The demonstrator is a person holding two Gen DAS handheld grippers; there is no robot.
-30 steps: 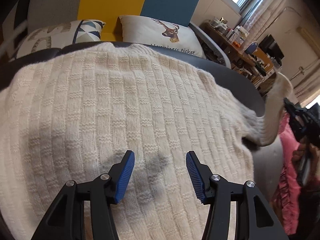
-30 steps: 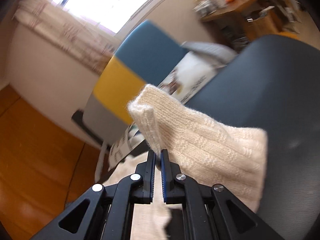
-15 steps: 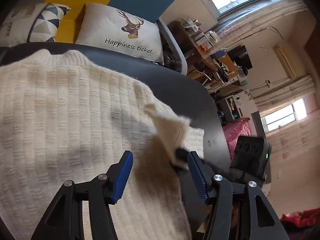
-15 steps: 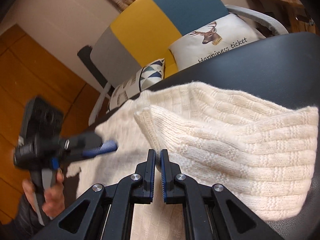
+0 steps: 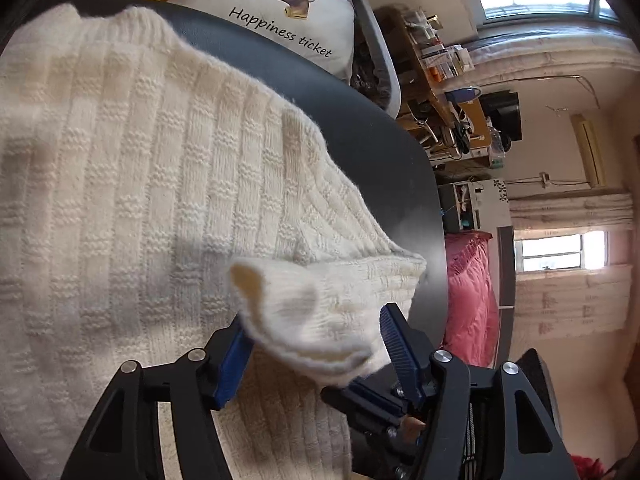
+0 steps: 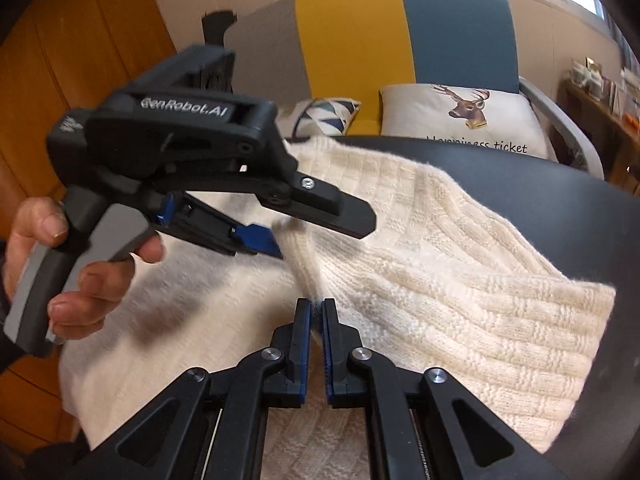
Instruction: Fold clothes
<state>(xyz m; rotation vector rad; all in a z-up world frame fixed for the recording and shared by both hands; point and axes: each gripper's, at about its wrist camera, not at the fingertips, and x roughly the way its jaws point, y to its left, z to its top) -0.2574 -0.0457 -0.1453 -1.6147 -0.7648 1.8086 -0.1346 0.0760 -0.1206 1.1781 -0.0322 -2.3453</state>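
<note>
A cream knit sweater [image 5: 140, 184] lies spread on a dark table [image 5: 384, 152]. Its right sleeve is folded in over the body [image 6: 460, 280]. My right gripper [image 6: 316, 304] is shut on the sleeve cuff [image 5: 304, 316] and holds it a little above the body. My left gripper [image 5: 313, 316] is open, and the cuff sits between its blue pads [image 5: 396, 344]. In the right wrist view a hand [image 6: 60, 260] holds the left gripper [image 6: 320, 236], which comes in from the left, one finger above the cuff and one below.
Behind the table [image 6: 540, 184] stands a grey, yellow and blue sofa [image 6: 360, 40] with a deer pillow [image 6: 460, 116] and a triangle-patterned pillow [image 6: 328, 112]. A cluttered desk [image 5: 448, 92] and pink bedding [image 5: 472, 292] lie beyond the table's right edge. Wooden panelling [image 6: 80, 40] is on the left.
My right gripper has carried the sleeve from off the table's right side in over the sweater body. The left gripper has swung right, so the cuff now sits between its open fingers.
</note>
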